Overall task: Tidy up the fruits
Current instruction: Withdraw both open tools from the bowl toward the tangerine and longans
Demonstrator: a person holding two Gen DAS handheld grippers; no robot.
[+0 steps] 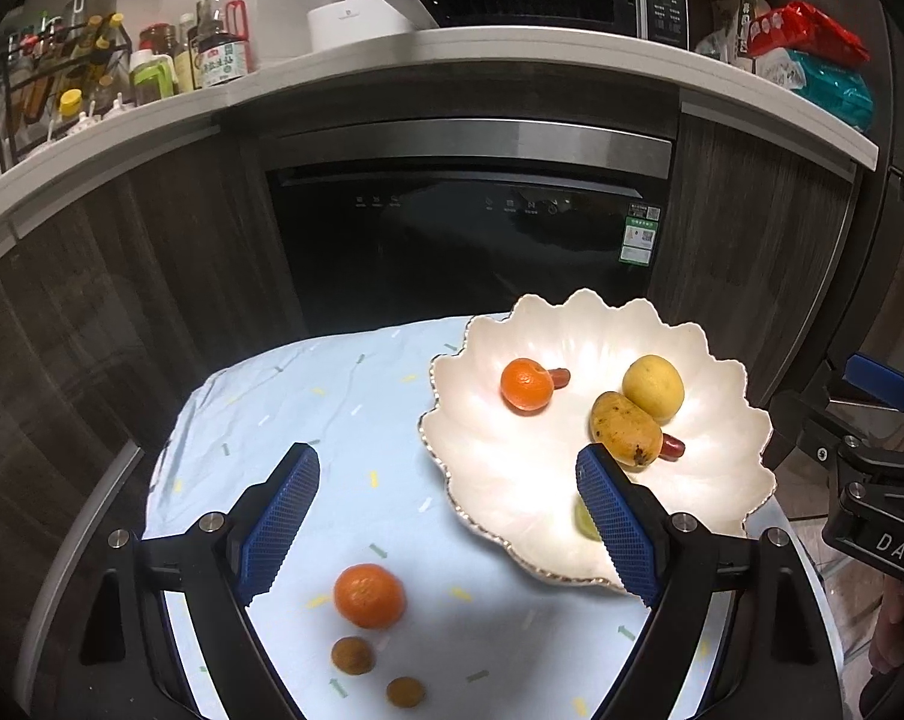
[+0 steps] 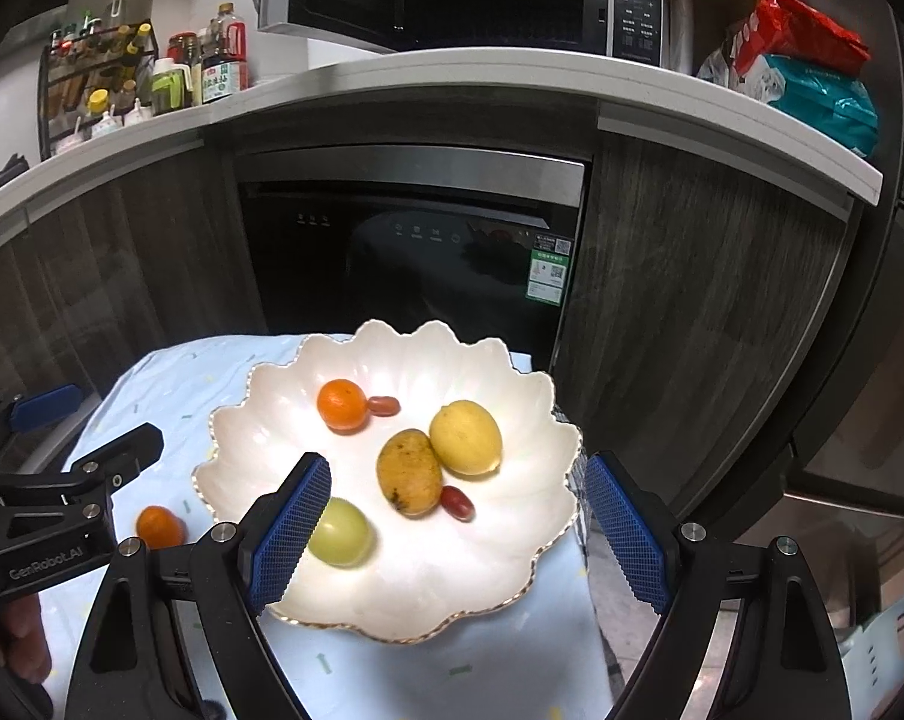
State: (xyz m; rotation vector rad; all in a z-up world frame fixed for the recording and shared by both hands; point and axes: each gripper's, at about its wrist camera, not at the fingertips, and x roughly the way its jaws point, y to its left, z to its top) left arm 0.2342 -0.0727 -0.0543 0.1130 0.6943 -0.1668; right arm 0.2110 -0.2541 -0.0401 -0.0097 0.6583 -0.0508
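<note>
Three fruits lie loose on the desk, on its pale blue cloth [image 1: 344,420]: one round orange tangerine [image 1: 369,595] and two small brown round fruits [image 1: 352,655]. The tangerine sits just below and between the two blue pads of the left hand-held gripper [image 1: 446,531], so that hand is nearer to it. It is round, with no long side to line up. The left jaws are wide apart and hold nothing. The right hand-held gripper [image 2: 457,531] is also wide open and empty, and it hangs over the white petal-shaped plate [image 2: 511,546]. The plate lies to the right of the left gripper. In it are one tangerine, one yellow lemon [image 2: 465,437], one yellow-brown mango [image 2: 410,473], one green round fruit [image 2: 344,531] and two small red fruits [image 2: 456,503].
</note>
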